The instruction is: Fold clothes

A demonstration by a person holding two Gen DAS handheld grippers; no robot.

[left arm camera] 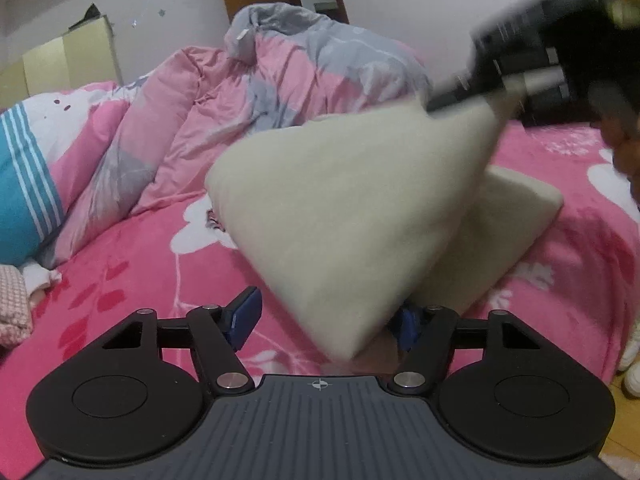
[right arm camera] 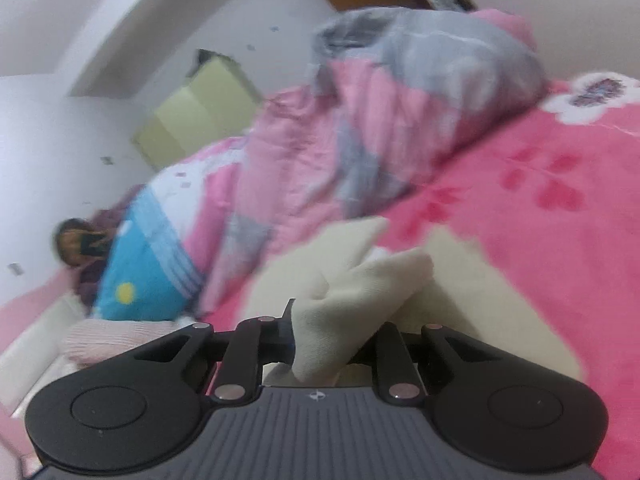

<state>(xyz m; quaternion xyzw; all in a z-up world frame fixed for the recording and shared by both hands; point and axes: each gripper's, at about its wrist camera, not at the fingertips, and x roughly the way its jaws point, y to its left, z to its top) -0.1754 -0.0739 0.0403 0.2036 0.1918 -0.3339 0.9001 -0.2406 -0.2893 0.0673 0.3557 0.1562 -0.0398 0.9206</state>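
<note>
no readable txt; r claw (right arm camera: 334, 344) grips cream cloth (left arm camera: 344, 208), l claw (left arm camera: 324, 320) wide.

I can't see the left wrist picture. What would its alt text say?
A cream garment is lifted off a pink flowered bed, pinched at its top corner by the right hand-held gripper. The left hand-held gripper is open beneath its lower corner; a rumpled pink-and-grey quilt lies behind.

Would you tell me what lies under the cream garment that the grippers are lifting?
Under the cream garment lies the pink floral bedsheet. The sheet shows all around it; whatever sits directly beneath the raised fold and its lower layer is covered.
</note>
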